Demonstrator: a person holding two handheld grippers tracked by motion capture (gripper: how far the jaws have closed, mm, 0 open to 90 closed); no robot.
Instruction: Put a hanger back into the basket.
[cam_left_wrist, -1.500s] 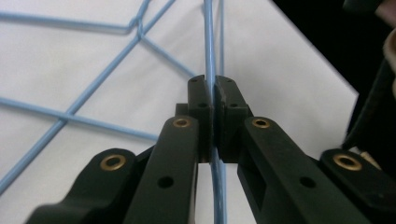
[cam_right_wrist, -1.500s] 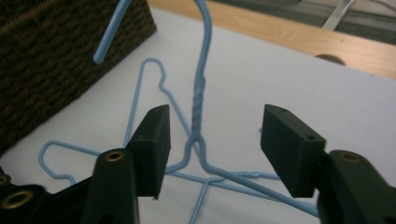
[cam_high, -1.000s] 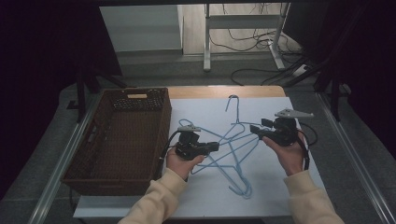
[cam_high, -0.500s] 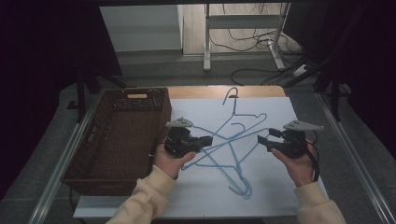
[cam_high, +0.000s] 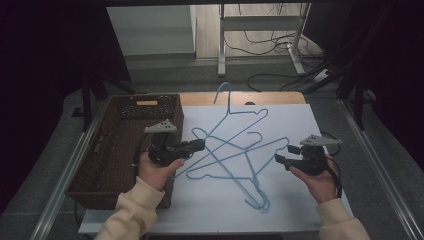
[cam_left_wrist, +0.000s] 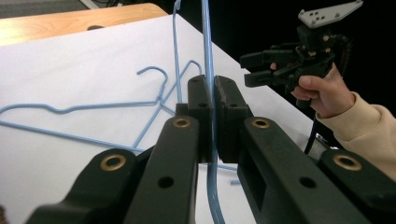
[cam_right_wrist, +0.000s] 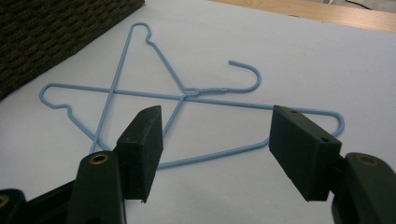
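My left claw is clamped tight on the wire of a blue hanger, which stands lifted off the sheet with its hook end up toward the far edge; in the left gripper view the wire runs straight up between my pressed pads. My right claw has nothing in it: its jaws have just been spreading and stand wide, hovering above the sheet near the right side. Through them, in the right gripper view, I see two more blue hangers lying crossed on the sheet.

The surface is a white sheet laid over a wooden top, whose bare strip shows at the far edge. A dark woven basket sits at the left, just beside the sheet. Metal rails run along both sides of the surface. Beyond it the room is dim: grey floor, the legs of a white frame, loose cables on the floor, and black drapes on both sides.
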